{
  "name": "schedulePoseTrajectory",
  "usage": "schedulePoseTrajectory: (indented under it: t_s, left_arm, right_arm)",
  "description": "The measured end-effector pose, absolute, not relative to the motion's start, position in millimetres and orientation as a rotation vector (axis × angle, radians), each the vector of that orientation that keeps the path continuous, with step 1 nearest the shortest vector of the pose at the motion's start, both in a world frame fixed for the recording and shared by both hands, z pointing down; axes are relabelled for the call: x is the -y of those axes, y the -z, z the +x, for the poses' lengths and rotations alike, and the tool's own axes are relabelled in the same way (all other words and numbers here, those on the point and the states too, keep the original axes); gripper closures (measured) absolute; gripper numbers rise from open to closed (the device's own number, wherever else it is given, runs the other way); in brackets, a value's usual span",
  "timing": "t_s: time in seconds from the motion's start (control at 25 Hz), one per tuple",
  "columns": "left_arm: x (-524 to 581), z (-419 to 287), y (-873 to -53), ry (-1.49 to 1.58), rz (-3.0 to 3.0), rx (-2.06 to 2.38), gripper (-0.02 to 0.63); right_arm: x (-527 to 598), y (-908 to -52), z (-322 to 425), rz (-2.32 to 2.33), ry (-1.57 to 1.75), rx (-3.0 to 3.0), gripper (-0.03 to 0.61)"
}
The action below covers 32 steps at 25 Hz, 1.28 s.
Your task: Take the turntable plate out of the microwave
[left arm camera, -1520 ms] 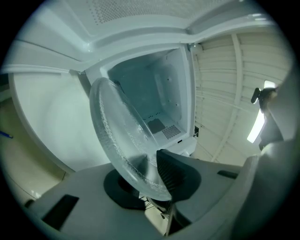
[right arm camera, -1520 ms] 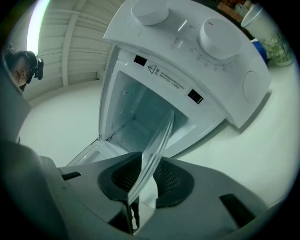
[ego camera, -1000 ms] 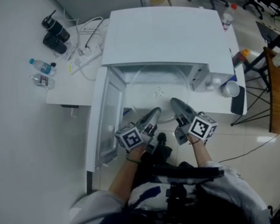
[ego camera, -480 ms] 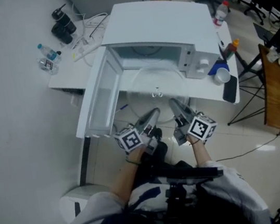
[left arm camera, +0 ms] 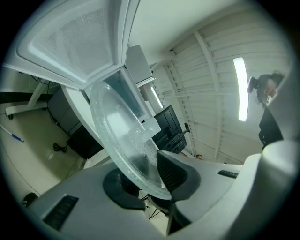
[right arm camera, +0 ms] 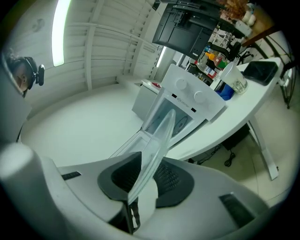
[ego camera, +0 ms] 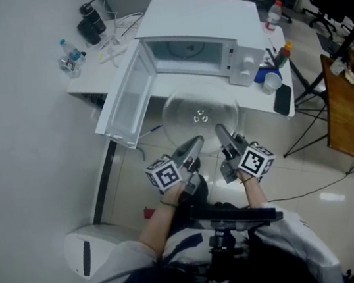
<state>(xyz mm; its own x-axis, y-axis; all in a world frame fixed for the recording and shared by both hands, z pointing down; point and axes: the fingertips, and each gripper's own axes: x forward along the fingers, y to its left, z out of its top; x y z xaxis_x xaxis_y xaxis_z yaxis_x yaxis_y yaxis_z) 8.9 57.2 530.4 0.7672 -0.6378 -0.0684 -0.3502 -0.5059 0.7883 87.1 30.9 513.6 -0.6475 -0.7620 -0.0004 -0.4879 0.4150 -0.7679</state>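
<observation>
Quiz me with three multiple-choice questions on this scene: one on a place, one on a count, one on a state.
1. Where is the turntable plate?
A: inside the microwave
B: in the air, in front of the microwave
C: on the floor

2. How many tools grip the plate?
A: none
B: one
C: two

3. The microwave's door is:
A: shut
B: swung open
C: taken off

Answers:
1 B: the head view shows the plate out in front of the microwave, whose inside is bare.
2 C: the left tool and the right tool each clamp the plate's near rim.
3 B: the door stands out to the side.
</observation>
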Motion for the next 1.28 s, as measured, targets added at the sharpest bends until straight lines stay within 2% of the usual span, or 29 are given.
schedulePoseTrajectory:
  t_s: [1.28]
  left_arm:
    - [-112.7,30.4,-513.3,0.462,2.194,0.711,0.541]
  right_arm:
    - [-88.9,-499.2,105.6,-1.066,1.042,-2.335,0.494]
